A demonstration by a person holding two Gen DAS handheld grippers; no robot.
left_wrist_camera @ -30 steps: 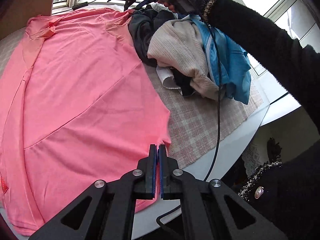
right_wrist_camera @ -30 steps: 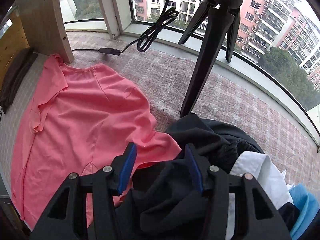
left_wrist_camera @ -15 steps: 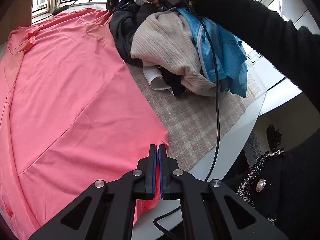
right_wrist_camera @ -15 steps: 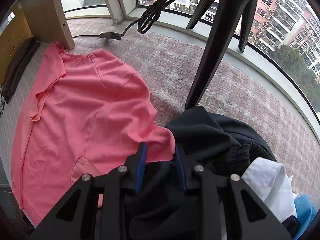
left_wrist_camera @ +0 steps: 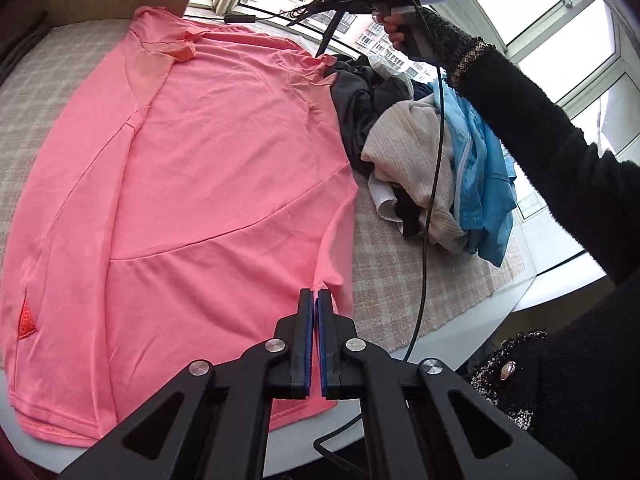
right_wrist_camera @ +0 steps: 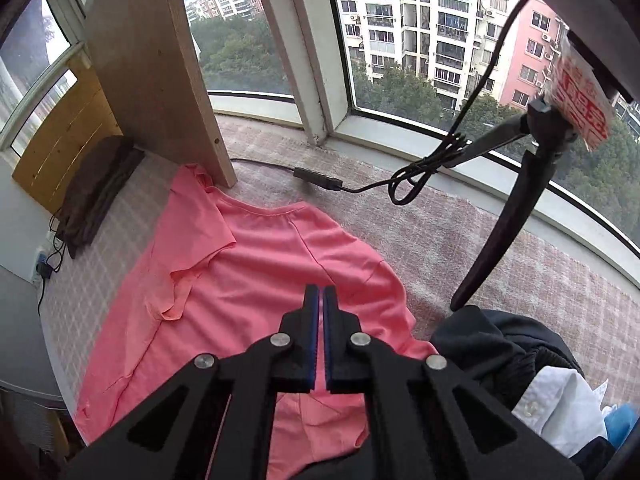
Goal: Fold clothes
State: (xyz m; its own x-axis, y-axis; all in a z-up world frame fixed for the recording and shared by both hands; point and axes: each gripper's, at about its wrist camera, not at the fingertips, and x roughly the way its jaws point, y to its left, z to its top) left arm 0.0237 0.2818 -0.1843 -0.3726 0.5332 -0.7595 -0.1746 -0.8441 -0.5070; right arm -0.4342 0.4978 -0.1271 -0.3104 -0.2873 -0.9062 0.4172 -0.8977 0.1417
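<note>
**Pink shirt lying flat, both grippers pinching its right-hand edge**

Pink shirt (left_wrist_camera: 192,184) is lying spread across the checked cloth (left_wrist_camera: 400,280), filling the left and centre of the left wrist frame, collar at upper left. Left gripper (left_wrist_camera: 314,300) is sitting at lower centre, jaws pressed together on the hem corner. Right gripper (right_wrist_camera: 321,300), at centre of its own frame, is closed with pink fabric appearing caught between its jaws, near the sleeve beside the clothes pile (left_wrist_camera: 432,152) at right.

Judgement: a lengthwise fold looks to be in hand. Doing it well is meaning lifting both corners level, keeping the edge taut, carrying it towards frame left, clearing the pile and the dangling cable (left_wrist_camera: 430,200)
</note>
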